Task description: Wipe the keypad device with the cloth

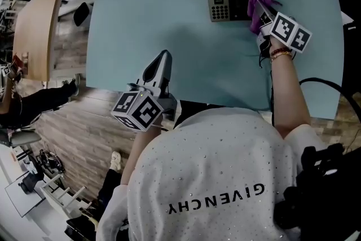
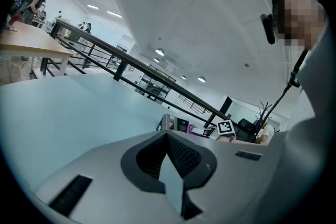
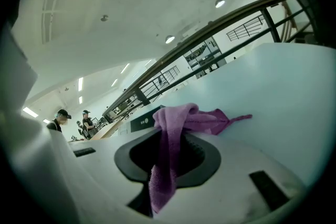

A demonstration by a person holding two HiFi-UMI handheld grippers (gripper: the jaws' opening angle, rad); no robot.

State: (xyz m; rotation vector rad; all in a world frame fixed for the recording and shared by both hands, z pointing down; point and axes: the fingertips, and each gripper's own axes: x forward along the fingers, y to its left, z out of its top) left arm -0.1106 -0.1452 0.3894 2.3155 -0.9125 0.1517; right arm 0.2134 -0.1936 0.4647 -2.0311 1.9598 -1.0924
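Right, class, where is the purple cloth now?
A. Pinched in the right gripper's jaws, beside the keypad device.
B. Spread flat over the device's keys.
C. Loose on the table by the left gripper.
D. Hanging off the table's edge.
A: the jaws of the right gripper are shut on the purple cloth, which the head view puts beside the keypad device.

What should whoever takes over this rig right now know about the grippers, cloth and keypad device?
Right hand-held gripper: shut on the purple cloth, which sits at the right end of the keypad device.
Left hand-held gripper: jaws together, empty, by the near edge of the table, apart from the device.
Done: cloth is grasped and at the device; how much is wiped cannot be told.
Left: wipe across the rest of the device.
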